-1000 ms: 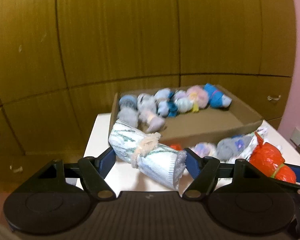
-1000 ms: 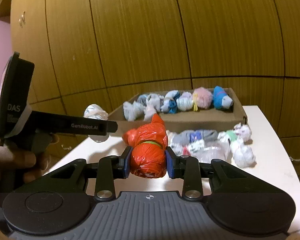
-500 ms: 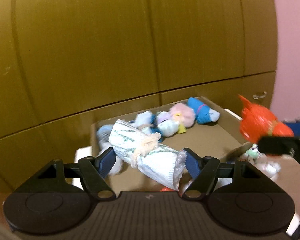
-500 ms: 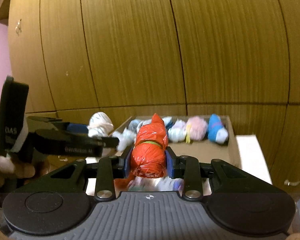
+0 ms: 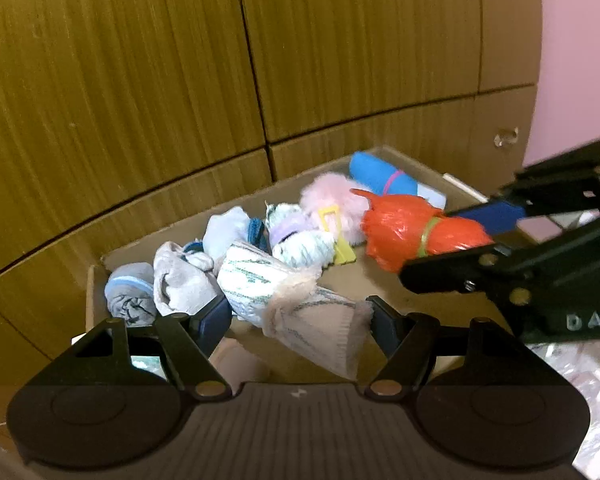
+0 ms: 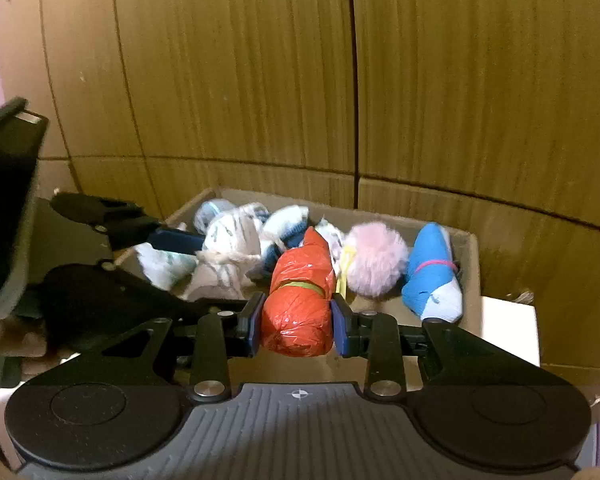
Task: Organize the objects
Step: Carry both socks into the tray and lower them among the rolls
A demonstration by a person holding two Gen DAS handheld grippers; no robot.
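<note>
My left gripper (image 5: pixel 300 316) is shut on a white-and-green patterned sock roll (image 5: pixel 292 300), tied with a beige band and held over the left part of a cardboard box (image 5: pixel 380 280). An orange plastic bundle (image 6: pixel 298 300) with a green band sits between the blue pads of my right gripper (image 6: pixel 296 322), which is shut on it above the box. In the left wrist view that orange bundle (image 5: pixel 416 228) hangs to the right, over the box floor. Along the box's far wall lie several rolled socks, among them a pink fluffy one (image 6: pixel 374 258) and a blue one (image 6: pixel 432 272).
Wooden cabinet doors (image 6: pixel 420 80) rise right behind the box. A white table (image 6: pixel 508 332) shows at the right of the box. Crinkled clear plastic (image 5: pixel 580 380) lies at the lower right of the left wrist view. A pink wall (image 5: pixel 572 40) stands at the right.
Both grippers have moved forward from the table edge to over the box, each still holding its bundle. The right gripper with the orange bundle has come into the left wrist view.
</note>
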